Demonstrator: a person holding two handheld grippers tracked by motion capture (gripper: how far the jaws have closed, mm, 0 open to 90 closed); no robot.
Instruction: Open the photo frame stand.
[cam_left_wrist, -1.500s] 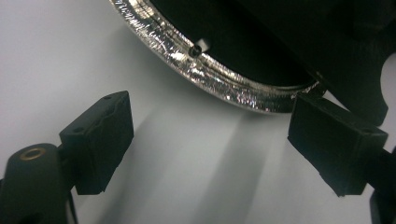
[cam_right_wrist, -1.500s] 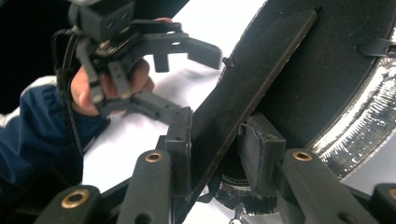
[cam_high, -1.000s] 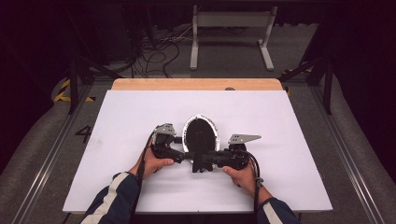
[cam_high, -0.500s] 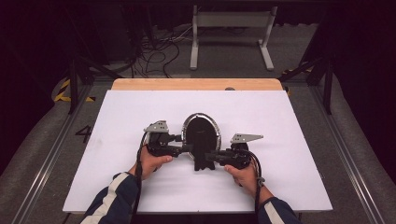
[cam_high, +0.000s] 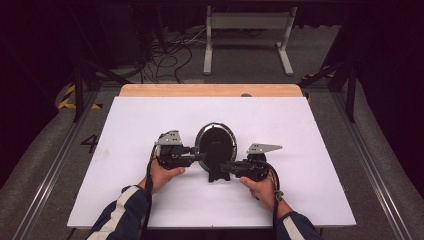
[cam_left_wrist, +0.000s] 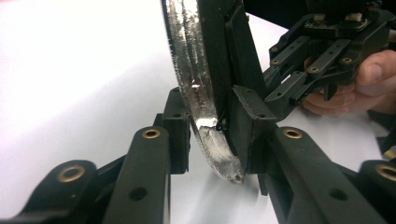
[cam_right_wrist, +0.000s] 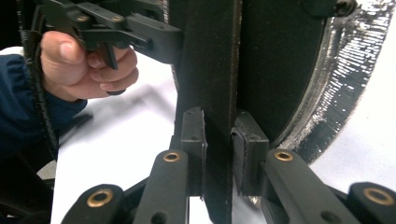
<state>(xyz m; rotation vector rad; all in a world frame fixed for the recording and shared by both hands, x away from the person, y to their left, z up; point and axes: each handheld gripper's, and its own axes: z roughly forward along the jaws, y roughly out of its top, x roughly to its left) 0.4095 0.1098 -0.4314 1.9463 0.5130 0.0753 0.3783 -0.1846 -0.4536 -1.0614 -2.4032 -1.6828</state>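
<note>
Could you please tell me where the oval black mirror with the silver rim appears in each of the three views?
High view: oval black mirror with the silver rim, table centre, between both tongs.
Left gripper view: rim edge top centre, between the jaws.
Right gripper view: dark back, upper right.
Shared landmark: white table sheet.

Both forearms come in from the near edge in dark blue sleeves with a white stripe, each hand wrapped around its tool and pointing it inward, toward the other. The left gripper (cam_high: 200, 156) lies level and its jaws have just been closing, the pads now set against both faces of a silver-edged rim. The right gripper (cam_high: 224, 167) sits a little nearer, its pads (cam_right_wrist: 192, 128) clamped on a flat black strip.
</note>
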